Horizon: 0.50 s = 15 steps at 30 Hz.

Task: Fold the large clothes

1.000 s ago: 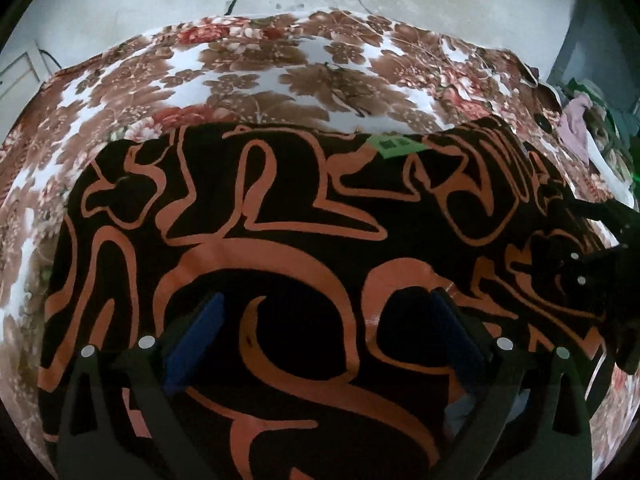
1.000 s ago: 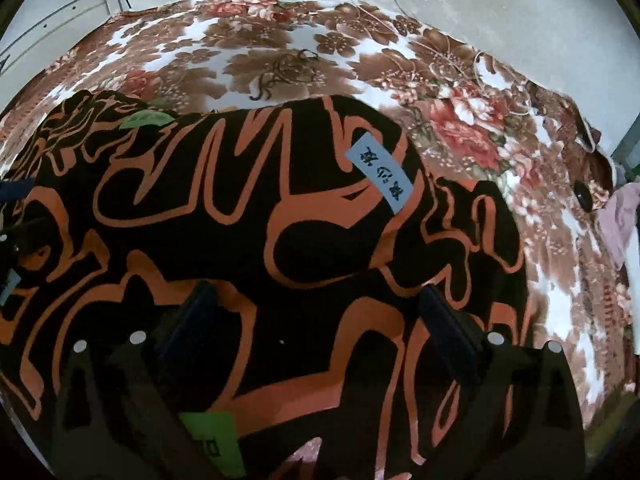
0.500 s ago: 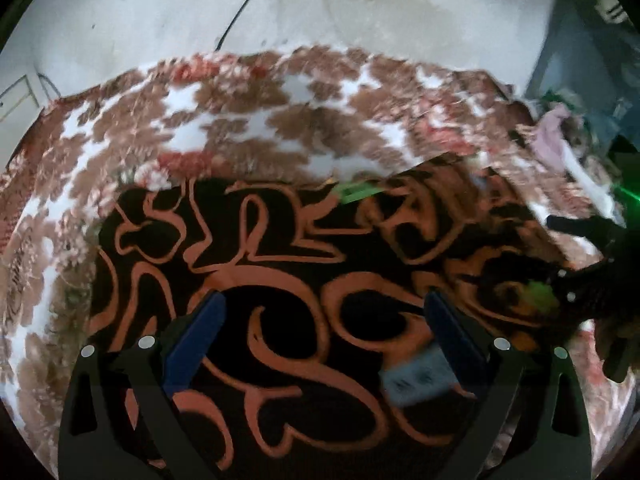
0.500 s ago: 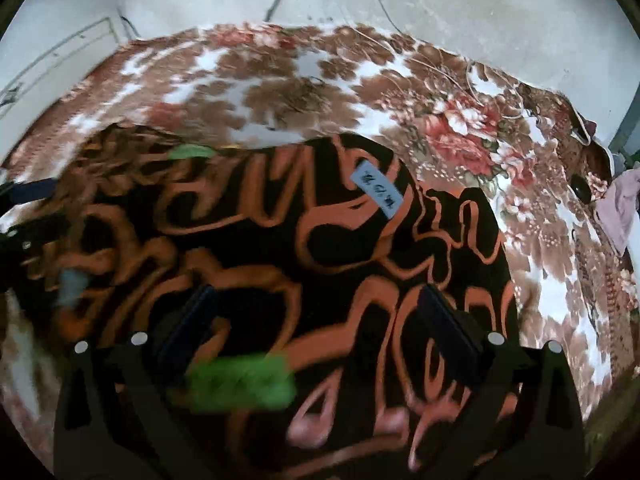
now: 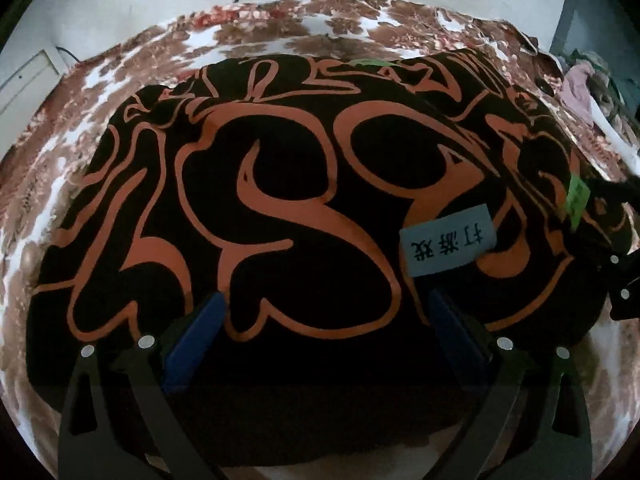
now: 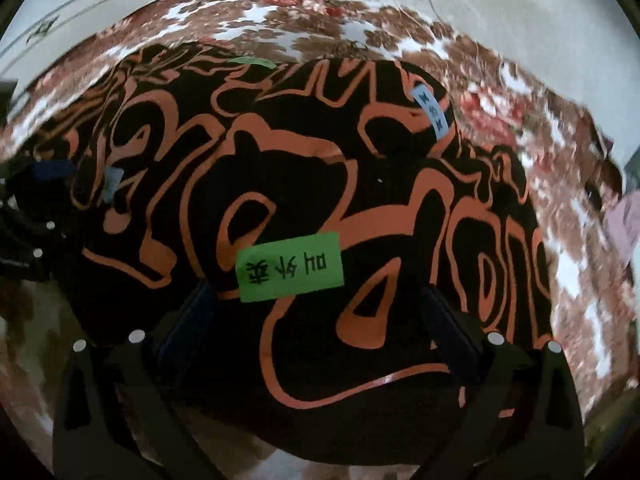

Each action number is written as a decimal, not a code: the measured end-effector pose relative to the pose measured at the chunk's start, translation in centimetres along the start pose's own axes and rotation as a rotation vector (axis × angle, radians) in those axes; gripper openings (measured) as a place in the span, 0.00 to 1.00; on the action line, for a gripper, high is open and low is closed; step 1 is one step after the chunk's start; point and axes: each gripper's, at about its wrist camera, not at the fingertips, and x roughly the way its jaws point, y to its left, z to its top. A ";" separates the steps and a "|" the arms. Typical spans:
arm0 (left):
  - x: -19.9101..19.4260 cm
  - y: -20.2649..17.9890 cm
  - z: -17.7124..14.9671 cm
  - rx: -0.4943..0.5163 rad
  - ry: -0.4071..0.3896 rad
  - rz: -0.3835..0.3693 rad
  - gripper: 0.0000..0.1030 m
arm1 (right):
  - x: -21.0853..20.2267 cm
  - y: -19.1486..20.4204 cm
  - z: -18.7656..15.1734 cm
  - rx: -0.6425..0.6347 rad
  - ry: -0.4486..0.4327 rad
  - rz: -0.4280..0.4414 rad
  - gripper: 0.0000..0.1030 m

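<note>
Now I am in the middle of a fold, I think. The big black cloth with orange swirls (image 5: 288, 208) lies spread on the flowery bed cover (image 5: 280, 36), and one edge looks laid over the rest. My left claw (image 5: 324, 340) has its two blue fingers far apart, with cloth lying between them, so it is open and holds nothing that I can see. My right claw (image 6: 320, 328) is the same: fingers wide, cloth under them, no pinch. Next I would pick a new edge with both claws, close on it, and carry it across flat so no bumps stay in. The left camera shows a grey-blue tag (image 5: 448, 240) close by, the right claw at the far right side, and a heap of other clothes (image 5: 580, 88) past the bed. The right camera shows a green tag (image 6: 290, 266) up close instead, and a small blue tag (image 6: 434, 112) far up the cloth.
</note>
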 end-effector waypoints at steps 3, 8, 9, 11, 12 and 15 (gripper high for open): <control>-0.7 0.3 0.2 -0.021 0.005 -0.008 0.96 | -0.1 -0.3 0.1 0.028 0.006 0.007 0.95; -5.8 3.6 -1.1 -0.129 -0.061 0.104 0.94 | -2.8 -0.5 1.1 0.045 0.000 0.006 0.95; -6.7 4.3 -1.7 -0.162 -0.058 0.096 0.95 | -3.5 -0.4 1.4 0.043 0.001 0.020 0.95; -8.5 6.6 -3.4 -0.270 -0.042 0.068 0.95 | -4.6 -0.1 1.6 0.039 0.000 0.031 0.95; -9.2 7.7 -4.4 -0.327 -0.037 0.049 0.95 | -5.2 0.2 1.9 0.028 0.000 0.039 0.95; -9.9 10.9 -7.8 -0.499 -0.013 0.009 0.95 | -6.1 1.3 2.3 -0.017 -0.012 0.049 0.95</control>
